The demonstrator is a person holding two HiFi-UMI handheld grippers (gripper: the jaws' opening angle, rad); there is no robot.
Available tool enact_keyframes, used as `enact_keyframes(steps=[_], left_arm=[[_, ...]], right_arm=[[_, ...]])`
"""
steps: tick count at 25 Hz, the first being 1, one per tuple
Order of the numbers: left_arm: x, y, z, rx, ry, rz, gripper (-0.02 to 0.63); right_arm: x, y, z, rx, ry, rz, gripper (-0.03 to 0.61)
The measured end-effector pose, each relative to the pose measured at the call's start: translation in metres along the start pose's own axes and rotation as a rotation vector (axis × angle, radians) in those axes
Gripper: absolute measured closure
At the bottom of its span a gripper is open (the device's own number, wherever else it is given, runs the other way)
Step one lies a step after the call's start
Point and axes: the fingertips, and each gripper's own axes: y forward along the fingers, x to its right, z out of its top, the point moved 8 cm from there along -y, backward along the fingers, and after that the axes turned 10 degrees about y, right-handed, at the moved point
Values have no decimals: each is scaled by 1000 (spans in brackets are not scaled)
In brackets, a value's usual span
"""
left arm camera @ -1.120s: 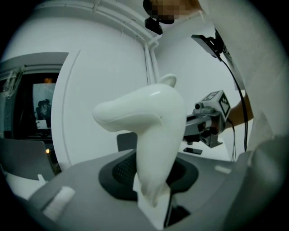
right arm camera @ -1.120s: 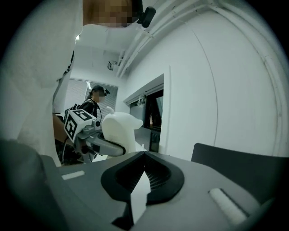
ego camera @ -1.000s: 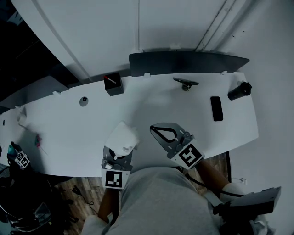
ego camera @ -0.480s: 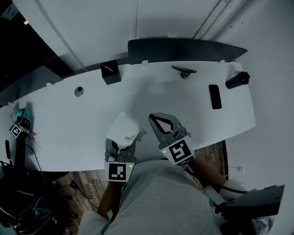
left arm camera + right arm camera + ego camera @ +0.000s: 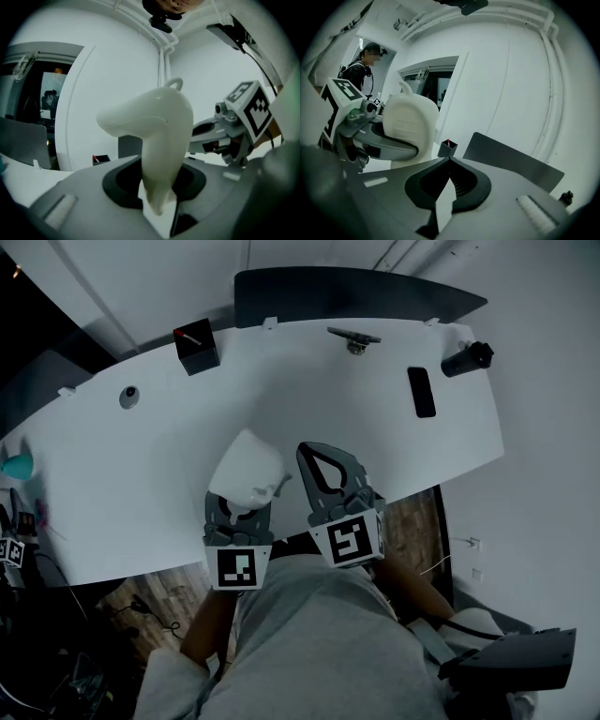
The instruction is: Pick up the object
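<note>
Right gripper (image 5: 317, 454) swung straighter; left gripper (image 5: 248, 505) came back with it to the table (image 5: 122, 474) near edge. Left jaws half-open, clamped on the white object (image 5: 246, 463), off the table. Right jaws closed, empty. Pick looks done.

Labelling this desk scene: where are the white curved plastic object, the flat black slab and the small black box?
White curved plastic object (image 5: 246, 465): head view, its broad top.
Flat black slab (image 5: 421, 392): head view, centre of its face.
Small black box (image 5: 197, 348): head view, its middle.
</note>
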Motion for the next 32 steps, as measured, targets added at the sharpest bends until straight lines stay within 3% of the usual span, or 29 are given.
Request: enact_keyframes(steps=[14,23,32], left_arm=[[85,-15,29,41,-29,90,483],[181,-50,41,-17,-9,93,483],[241,-76,39,-66,41,91,483]], right_arm=[[12,-84,-22,120,23,41,577],[28,-170,-76,148,113,37,577],[25,-230,-119,168,200,42,577]])
